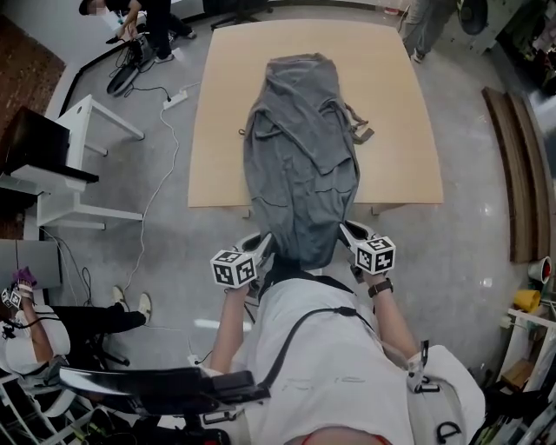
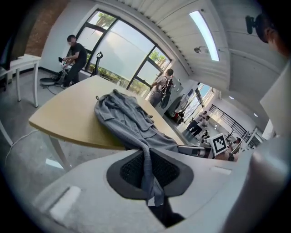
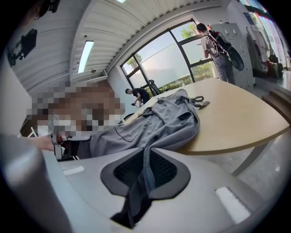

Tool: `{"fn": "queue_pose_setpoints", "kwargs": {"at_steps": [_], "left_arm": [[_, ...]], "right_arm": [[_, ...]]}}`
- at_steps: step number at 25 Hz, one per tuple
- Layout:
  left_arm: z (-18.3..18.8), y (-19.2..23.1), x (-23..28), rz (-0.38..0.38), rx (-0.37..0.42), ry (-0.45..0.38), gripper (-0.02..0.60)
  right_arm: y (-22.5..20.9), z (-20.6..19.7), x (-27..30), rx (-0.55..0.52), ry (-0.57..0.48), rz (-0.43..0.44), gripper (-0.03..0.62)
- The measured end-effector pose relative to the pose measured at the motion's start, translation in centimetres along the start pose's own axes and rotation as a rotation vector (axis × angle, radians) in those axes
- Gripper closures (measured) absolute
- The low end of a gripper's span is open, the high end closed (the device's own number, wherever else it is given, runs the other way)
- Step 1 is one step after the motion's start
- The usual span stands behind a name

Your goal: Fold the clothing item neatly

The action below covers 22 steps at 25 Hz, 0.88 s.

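A grey garment [image 1: 300, 156] lies lengthwise down the middle of the tan table [image 1: 217, 104], its near end pulled off the front edge. My left gripper [image 1: 265, 244] is shut on the near left corner of the garment [image 2: 146, 168], the cloth pinched between its dark pads. My right gripper [image 1: 345, 231] is shut on the near right corner of the garment [image 3: 146, 168]. Both grippers hang side by side just in front of the table's near edge, holding that end stretched off the edge between them. The far end, with a strap or tie [image 1: 360, 130] showing, rests bunched on the table.
A white desk [image 1: 87, 117] and a power strip with cable [image 1: 174, 100] are on the floor left of the table. People stand beyond the far edge [image 1: 139, 26], and one sits at lower left [image 1: 52, 322]. Shelving with clutter is at lower right [image 1: 530, 348].
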<state>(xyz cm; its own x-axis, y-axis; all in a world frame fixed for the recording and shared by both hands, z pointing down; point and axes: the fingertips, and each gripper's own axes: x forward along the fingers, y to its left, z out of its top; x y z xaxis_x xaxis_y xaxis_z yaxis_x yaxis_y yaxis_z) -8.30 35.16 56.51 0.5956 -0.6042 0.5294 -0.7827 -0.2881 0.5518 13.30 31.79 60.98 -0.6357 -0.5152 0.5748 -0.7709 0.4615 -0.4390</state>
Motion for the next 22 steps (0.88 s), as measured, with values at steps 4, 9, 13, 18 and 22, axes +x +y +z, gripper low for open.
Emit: {"fn": "queue_pose_setpoints", "kwargs": {"at_steps": [4, 9, 13, 18, 22], "left_arm": [[4.5, -2.8, -1.5, -0.029, 0.064, -0.08, 0.557], [11.1, -3.4, -2.2, -0.022, 0.114, -0.182, 0.555], [18.1, -2.5, -1.7, -0.04, 0.128, -0.26, 0.555], [29.8, -0.3, 0.5, -0.067, 0.188, -0.369, 0.555], [39.7, 1.9, 4.0, -0.08, 0.211, -0.429, 0.555]], "right_arm": [[1.9, 3.9, -1.1, -0.043, -0.059, 0.047, 0.551], [3.2, 10.5, -1.5, -0.022, -0.179, 0.105, 0.551], [3.3, 17.8, -0.7, -0.037, -0.281, 0.129, 0.551], [1.6, 28.5, 1.8, -0.129, -0.383, 0.116, 0.551], [-1.1, 37.4, 4.6, -0.177, -0.43, 0.085, 0.551]]}}
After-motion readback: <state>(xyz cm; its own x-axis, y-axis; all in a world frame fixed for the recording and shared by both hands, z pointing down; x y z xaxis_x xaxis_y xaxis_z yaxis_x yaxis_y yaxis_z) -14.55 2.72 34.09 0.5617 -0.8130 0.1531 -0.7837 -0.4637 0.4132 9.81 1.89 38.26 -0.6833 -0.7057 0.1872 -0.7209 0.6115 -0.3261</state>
